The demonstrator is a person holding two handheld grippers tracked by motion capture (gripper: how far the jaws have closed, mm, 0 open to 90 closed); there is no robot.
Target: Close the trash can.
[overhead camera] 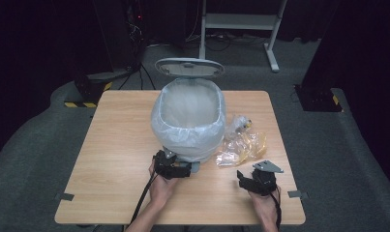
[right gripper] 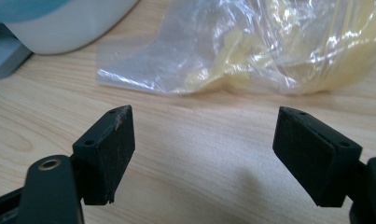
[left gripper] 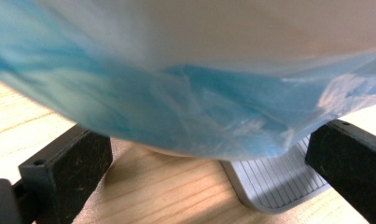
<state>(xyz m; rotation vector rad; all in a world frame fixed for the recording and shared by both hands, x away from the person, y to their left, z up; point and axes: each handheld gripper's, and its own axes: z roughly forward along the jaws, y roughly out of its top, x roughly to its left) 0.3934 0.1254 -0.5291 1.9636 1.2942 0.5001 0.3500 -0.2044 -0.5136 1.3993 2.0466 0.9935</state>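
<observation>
A white pedal bin [overhead camera: 190, 121] with a pale blue liner bag [left gripper: 176, 102] stands mid-table, its lid [overhead camera: 188, 66] raised. My left gripper [overhead camera: 185, 170] lies at the bin's front base, open; in the left gripper view [left gripper: 202, 154] its jaws stand wide apart under the hanging liner, with the grey ribbed pedal [left gripper: 274, 182] between them, close to the right jaw. Crumpled clear and yellowish plastic bags [overhead camera: 241, 144] lie right of the bin. My right gripper [overhead camera: 249, 179] rests near the front right, open and empty [right gripper: 206, 123], facing the bags [right gripper: 251, 51] a short way ahead.
The wooden table [overhead camera: 115, 140] has bare room left of the bin and along its front edge. The bin's white base [right gripper: 64, 28] and pedal [right gripper: 3, 56] sit left of the bags. A white metal desk frame [overhead camera: 241, 21] stands on the dark floor behind.
</observation>
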